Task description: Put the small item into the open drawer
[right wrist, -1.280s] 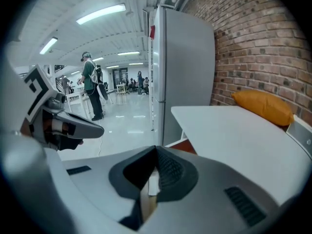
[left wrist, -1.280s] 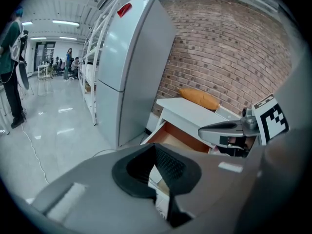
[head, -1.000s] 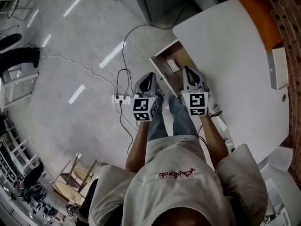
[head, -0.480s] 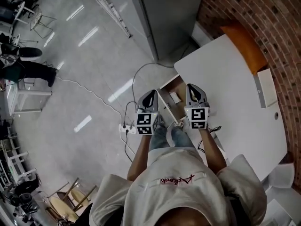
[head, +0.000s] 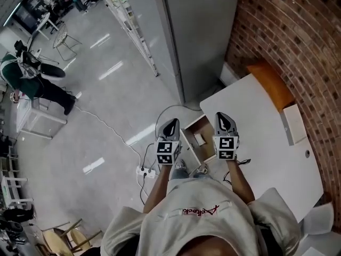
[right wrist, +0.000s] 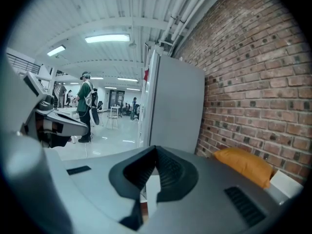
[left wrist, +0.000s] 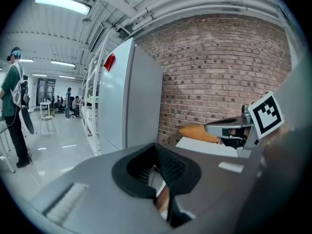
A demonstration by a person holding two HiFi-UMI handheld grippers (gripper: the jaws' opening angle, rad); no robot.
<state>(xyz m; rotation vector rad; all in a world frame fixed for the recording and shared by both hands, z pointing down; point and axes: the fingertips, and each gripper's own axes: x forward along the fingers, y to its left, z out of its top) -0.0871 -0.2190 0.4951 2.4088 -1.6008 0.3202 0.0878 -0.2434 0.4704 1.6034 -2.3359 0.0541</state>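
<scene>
Left gripper [head: 171,124]: held up level at chest height, out over the floor on the open side of the drawer. Its own view shows the jaws pressed tip to tip with nothing between them.
Right gripper [head: 224,117]: level with its partner, over the edge of the white table [head: 261,143]. Its jaws are also closed together and it carries nothing.
Drawer [head: 189,147]: pulled out from under the table edge, open, directly below the gap between the two grippers.
Small item [head: 200,139]: a pale little block is lying on the drawer floor, and I read that as the task's thing, already inside.
Bearing from the fingers: down and inward from both tips. Both gripper views look out at the brick wall and the grey cabinet, not down at the drawer.
Long axis: too small in the head view to call.
Nearer hand: close to even, the right perhaps a shade closer.
Judgement: the placing looks done, and any further reach means tipping a gripper steeply downward first.
</scene>
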